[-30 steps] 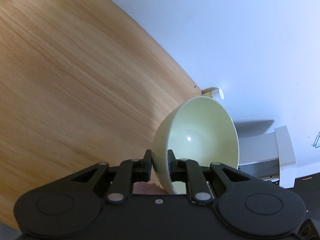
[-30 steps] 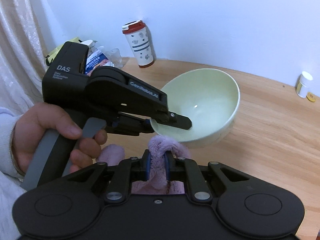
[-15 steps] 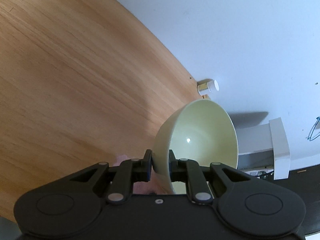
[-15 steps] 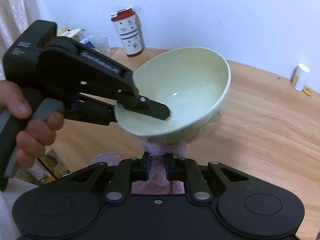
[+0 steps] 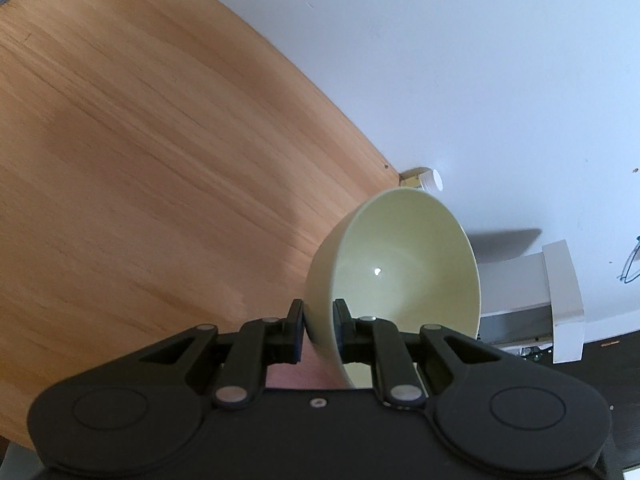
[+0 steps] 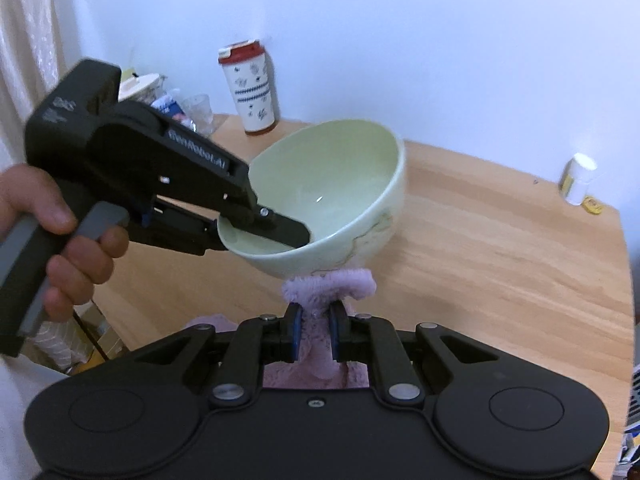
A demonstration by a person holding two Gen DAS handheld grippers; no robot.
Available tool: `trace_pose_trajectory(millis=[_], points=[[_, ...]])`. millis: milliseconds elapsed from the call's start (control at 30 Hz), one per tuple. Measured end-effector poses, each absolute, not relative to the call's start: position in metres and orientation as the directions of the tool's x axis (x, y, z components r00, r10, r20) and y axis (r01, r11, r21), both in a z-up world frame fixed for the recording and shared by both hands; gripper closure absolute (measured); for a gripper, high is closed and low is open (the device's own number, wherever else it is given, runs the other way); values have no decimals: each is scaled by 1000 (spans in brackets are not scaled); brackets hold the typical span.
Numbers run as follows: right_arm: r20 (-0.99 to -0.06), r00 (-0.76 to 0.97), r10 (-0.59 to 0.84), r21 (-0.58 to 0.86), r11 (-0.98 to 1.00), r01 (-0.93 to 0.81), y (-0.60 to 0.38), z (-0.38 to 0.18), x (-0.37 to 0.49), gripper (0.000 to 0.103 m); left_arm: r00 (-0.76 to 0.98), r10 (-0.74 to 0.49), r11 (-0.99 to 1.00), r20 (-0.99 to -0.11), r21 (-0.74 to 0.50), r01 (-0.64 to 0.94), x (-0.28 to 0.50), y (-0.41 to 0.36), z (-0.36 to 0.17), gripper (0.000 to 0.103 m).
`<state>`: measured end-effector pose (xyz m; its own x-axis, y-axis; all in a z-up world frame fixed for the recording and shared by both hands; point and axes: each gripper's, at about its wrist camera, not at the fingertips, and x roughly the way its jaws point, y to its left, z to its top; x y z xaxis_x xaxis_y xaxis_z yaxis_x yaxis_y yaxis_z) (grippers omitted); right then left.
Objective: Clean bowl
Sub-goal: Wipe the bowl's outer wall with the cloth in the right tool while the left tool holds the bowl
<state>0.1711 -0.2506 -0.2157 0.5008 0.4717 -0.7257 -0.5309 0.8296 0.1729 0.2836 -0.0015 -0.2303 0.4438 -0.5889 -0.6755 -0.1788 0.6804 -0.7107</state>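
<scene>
Above the tabletop [image 6: 500,240] my left claw [image 5: 317,322] pinches the rim of the pale green bowl [image 6: 332,184], holding it tipped in the air. My right claw [image 6: 315,330] is clamped on a fluffy purple cloth [image 6: 332,282], which sits right under the bowl's outer bottom, touching or nearly so. I'd press the cloth up gently and rub in small circles so the rim doesn't slip. A red-lidded tumbler [image 6: 250,88] and small white bottle [image 6: 578,178] stand well clear, nothing's blocking.

Plain white wall [image 6: 400,40]; light wooden table [image 6: 500,240]; pale curtain [image 6: 24,40] at left.
</scene>
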Motion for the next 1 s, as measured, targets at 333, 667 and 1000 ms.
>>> trace_pose_trajectory(millis=[333, 667, 1000], points=[[-736, 523, 430, 84, 824, -560, -256, -202, 167, 88, 407, -606, 700, -684, -701, -135, 290, -4, -235, 89], [-751, 502, 429, 72, 808, -584, -236, -231, 200, 88, 382, -637, 695, -670, -713, -91, 289, -3, -235, 89], [-727, 473, 498, 368, 864, -344, -271, -245, 235, 88, 404, -640, 657, -654, -738, -153, 287, 6, -238, 89]])
